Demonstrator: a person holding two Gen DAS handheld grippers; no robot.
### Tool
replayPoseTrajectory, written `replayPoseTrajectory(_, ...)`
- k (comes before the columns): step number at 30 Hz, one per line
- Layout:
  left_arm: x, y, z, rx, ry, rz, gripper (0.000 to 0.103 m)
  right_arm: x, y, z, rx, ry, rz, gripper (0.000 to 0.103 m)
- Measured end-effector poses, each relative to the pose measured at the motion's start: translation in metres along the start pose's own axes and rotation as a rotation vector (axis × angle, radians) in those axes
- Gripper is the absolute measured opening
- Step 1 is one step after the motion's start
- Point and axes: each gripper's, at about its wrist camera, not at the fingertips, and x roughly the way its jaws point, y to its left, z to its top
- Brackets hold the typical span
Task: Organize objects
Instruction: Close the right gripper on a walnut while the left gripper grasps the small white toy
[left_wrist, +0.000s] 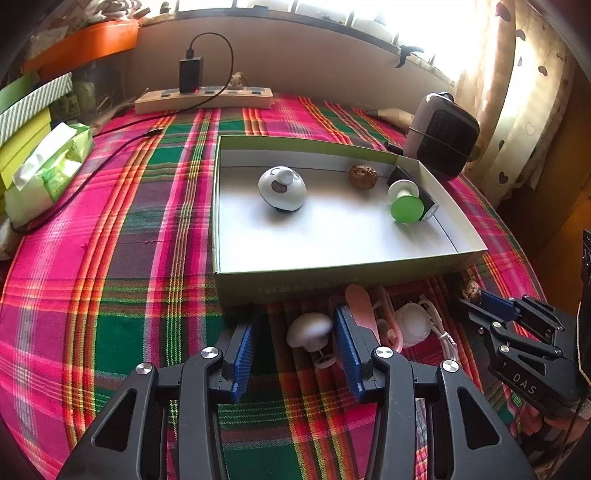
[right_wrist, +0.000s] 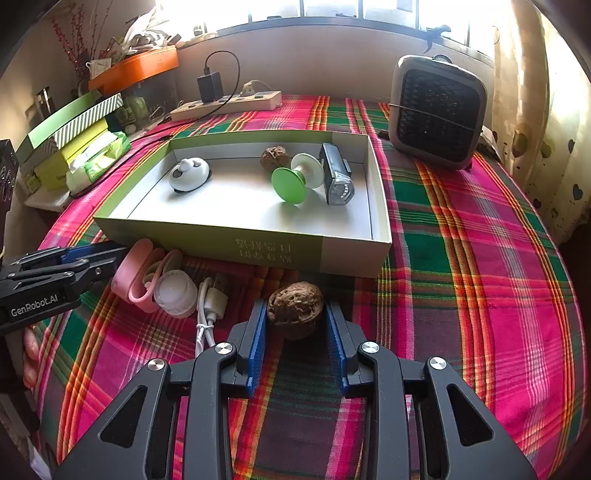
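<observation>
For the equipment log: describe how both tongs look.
Left tongs: black angular frames, silver rivets, blue ribbed pads; "GenRobot.AI" shows in white on the side in the right wrist view. Right tongs: same build; "DAS" in white. No cables or sleeves visible.

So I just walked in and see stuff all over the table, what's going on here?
A person with two handheld grippers is sorting small items into the green box. The right gripper brackets a walnut in front of the box; whether it is gripped is unclear. The left gripper is open around a white mushroom-shaped piece.

Plaid table (right_wrist: 461, 229) w/ box (right_wrist: 258, 247), walnut (right_wrist: 295, 308)
</observation>
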Motion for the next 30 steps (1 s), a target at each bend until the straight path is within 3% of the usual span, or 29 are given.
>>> replayPoseTrajectory(8,-0.0016,-0.0003,-0.0039,0.012,-0.009,0.019,0.031,0.0008,-0.0001,0.0004,0.002,0.000,0.002,0.032)
replayPoseTrajectory(13,-0.0022,0.0012,-0.0053,0.013,-0.016,0.045,0.019,0.0006,0.0003,0.0001,0.003,0.000,0.003,0.032)
replayPoseTrajectory(30,-0.0038,0.0023,-0.0060,0.013,-0.018,0.044,0.019,0.0003,0.0005,0.0006,0.003,0.000,0.003,0.032)
